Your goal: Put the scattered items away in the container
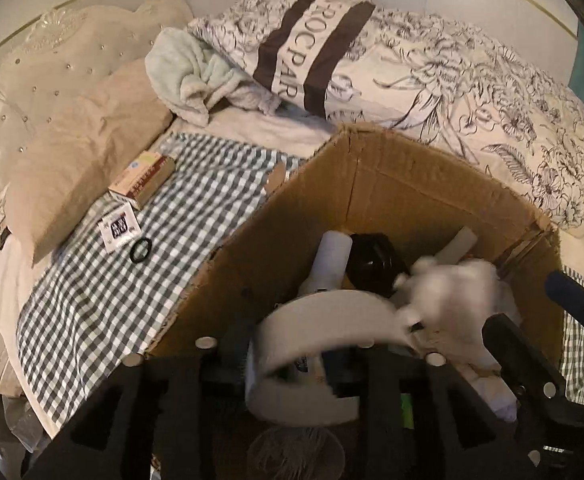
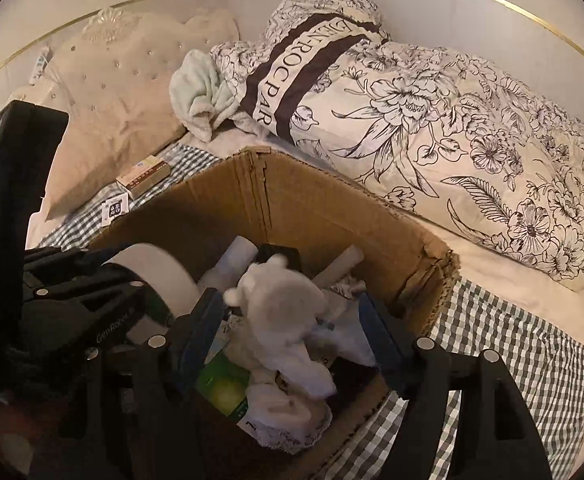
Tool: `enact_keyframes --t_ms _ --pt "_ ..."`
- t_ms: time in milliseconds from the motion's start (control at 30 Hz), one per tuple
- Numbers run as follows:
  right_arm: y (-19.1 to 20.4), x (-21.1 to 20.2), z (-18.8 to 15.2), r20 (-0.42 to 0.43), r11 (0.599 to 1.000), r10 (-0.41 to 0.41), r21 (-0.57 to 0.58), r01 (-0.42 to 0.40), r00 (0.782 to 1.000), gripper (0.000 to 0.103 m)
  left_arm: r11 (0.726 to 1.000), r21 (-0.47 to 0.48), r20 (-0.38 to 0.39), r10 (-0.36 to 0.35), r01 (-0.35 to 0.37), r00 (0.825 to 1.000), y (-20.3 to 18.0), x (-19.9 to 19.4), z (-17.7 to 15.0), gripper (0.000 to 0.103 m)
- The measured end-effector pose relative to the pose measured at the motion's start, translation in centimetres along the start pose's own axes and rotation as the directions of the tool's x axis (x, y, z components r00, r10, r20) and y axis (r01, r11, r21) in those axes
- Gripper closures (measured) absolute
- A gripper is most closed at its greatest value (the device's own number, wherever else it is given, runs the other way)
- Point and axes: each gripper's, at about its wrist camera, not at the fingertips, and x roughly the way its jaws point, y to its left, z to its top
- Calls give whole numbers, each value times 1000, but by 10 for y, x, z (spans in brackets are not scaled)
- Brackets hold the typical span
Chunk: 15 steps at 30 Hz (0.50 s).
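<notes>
An open cardboard box (image 1: 412,196) (image 2: 220,212) stands on the checked bedsheet. My left gripper (image 1: 288,356) (image 2: 92,312) hangs over its near left corner, jaws apart. A blurred roll of white tape (image 1: 324,316) (image 2: 168,272) lies loose between the fingers. My right gripper (image 2: 288,308) (image 1: 536,316) is over the box's right half, its blue pads standing clear of a blurred white plush toy (image 2: 280,304) (image 1: 448,292) that is between them. Inside the box lie a white bottle (image 1: 332,260), a black item (image 1: 376,264) and a green packet (image 2: 224,392).
On the sheet left of the box lie a small carton (image 1: 144,180), a white sachet (image 1: 118,230) and a black hair tie (image 1: 141,251). A beige pillow (image 1: 92,140) borders them. A mint towel (image 1: 188,72) and a floral duvet (image 1: 472,92) lie behind the box.
</notes>
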Motion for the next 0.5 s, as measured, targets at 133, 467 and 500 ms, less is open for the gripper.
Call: enact_keyframes --t_ms 133,467,500 --pt "-3 -12 -1 23 1000 -7 7 7 1000 28 1000 9 46 1 -1 999 -3 -17 1 44" --pt "-10 -51 -4 80 999 -16 29 13 997 24 1000 9 109 -3 2 994 -2 -52 -1 25" --pt "-10 -55 -5 85 999 -18 29 15 996 22 1000 6 115 -4 4 993 -2 -56 -1 25"
